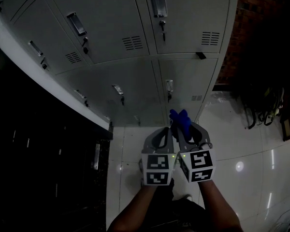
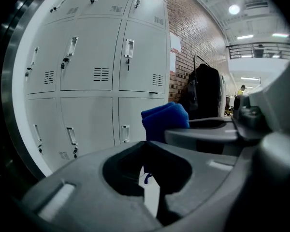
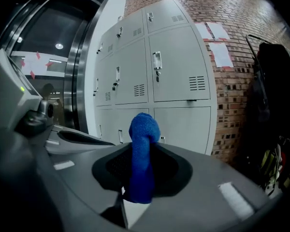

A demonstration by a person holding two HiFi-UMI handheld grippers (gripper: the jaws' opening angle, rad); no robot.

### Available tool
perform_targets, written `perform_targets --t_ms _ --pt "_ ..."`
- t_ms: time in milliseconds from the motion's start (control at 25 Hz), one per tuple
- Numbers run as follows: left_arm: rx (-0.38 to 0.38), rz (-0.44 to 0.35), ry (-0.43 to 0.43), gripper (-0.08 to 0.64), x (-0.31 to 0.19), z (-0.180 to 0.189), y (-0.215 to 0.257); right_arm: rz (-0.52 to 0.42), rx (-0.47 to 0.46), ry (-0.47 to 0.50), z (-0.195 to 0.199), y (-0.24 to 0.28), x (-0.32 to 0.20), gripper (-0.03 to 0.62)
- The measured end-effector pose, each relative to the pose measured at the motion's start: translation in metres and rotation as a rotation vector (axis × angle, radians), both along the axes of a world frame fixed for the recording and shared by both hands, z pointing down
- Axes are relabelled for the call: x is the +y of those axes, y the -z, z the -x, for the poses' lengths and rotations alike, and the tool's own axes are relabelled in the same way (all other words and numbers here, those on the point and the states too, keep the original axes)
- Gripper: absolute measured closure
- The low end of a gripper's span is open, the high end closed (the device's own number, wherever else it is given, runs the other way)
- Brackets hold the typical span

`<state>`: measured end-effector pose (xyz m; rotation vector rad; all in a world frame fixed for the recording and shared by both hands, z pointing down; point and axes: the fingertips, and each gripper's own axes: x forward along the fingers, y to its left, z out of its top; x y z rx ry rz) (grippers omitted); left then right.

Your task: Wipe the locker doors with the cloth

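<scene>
Pre-wipe: right gripper [image 1: 182, 131] clamps cloth [image 3: 143, 149], left gripper [image 1: 169, 132] closed, empty; next needs reach to locker doors [image 1: 183, 79].

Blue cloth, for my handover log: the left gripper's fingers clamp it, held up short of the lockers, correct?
Not quite. The right gripper, not the left, clamps the blue cloth in its fingers, held up short of the lockers; the right gripper view shows it.
</scene>
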<state>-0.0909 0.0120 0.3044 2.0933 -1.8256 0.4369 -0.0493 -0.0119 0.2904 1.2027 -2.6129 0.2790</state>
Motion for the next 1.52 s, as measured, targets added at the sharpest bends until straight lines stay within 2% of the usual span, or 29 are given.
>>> perform_targets --t_ms 160,360,600,800,1120,1520 --pt "0.003 -0.002 -0.003 0.557 -0.043 0.034 0.001 -0.032 -0.006 -0.024 0.025 0.004 -0.054 0.508" --pt "0.018 -0.033 -0.014 0.557 -0.091 0.067 0.01 -0.131 -0.029 -0.041 0.057 0.022 -0.119 0.508" --pt "0.013 -0.04 -0.044 0.557 -0.127 0.083 0.011 -0.195 -0.009 -0.022 0.093 0.032 -0.163 0.508" --pt "0.013 -0.032 -0.041 0.557 -0.139 0.088 0.007 -0.199 -0.005 -0.012 0.104 0.029 -0.183 0.508" --pt "0.039 -0.043 0.026 0.557 -0.155 0.08 0.009 -0.215 0.001 0.043 0.097 0.026 -0.194 0.508" --pt "0.049 -0.041 0.05 0.557 -0.166 0.052 0.003 -0.211 0.012 0.025 0.042 0.021 -0.209 0.508"
